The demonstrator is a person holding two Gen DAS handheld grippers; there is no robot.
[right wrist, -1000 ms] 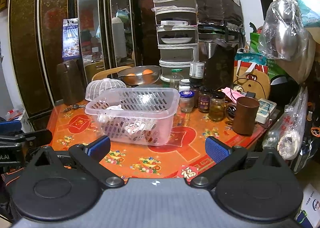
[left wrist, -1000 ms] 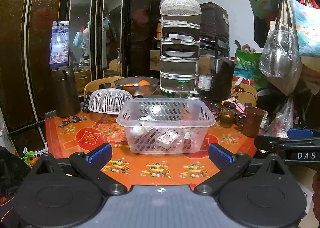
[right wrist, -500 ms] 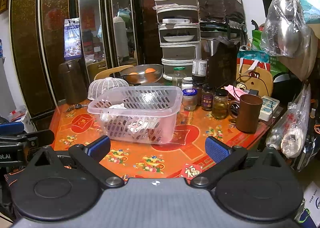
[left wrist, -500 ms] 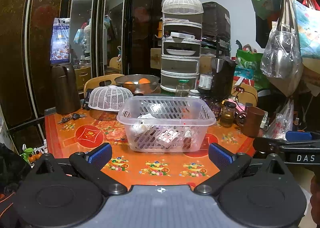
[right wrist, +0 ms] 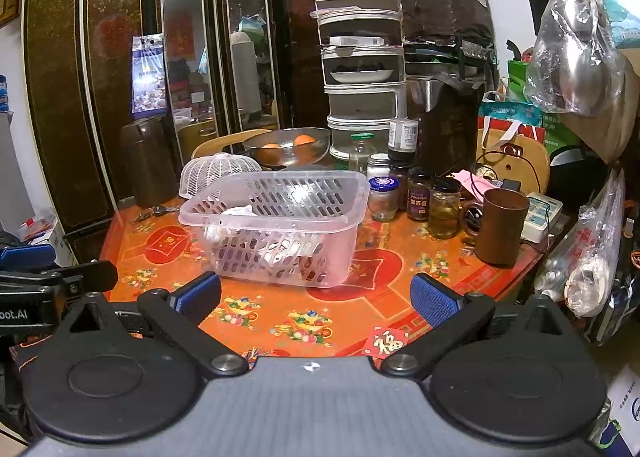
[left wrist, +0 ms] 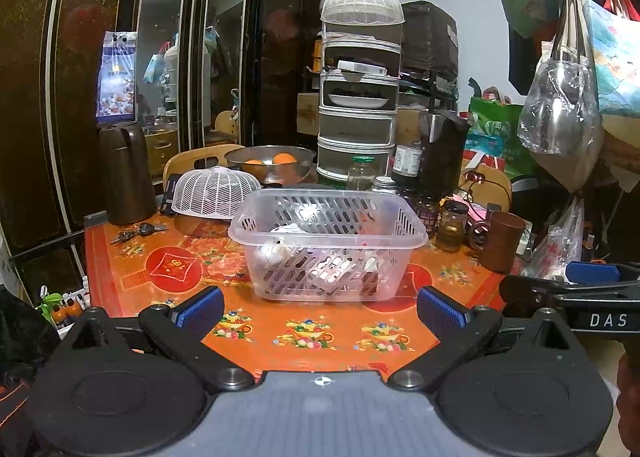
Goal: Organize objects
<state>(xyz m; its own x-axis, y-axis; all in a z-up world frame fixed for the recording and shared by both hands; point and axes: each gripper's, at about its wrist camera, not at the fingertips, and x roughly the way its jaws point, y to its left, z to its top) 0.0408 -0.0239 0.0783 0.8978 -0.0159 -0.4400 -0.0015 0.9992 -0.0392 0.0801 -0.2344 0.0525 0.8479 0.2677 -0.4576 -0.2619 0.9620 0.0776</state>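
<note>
- The basket (left wrist: pixel 328 245) is sitting on the table (left wrist: pixel 304 333), straight ahead of the left gripper (left wrist: pixel 320 307) and centred between its fingers; in the right view the basket (right wrist: pixel 276 225) is lying ahead and to the left of the right gripper (right wrist: pixel 316 295).
- Its long axis is running left to right across the left view, so the left gripper is looking squarely placed and, I judge, the nearer one.
- One basket is showing, holding several small pale items too jumbled to count.
- Both grippers are hovering with fingers spread wide, gripping nothing.
- Behind it: one mesh cover (left wrist: pixel 216 191), one bowl (right wrist: pixel 287 145) with two oranges.
- To its right: about six jars (right wrist: pixel 418 193) and one brown cup (right wrist: pixel 502 227).
</note>
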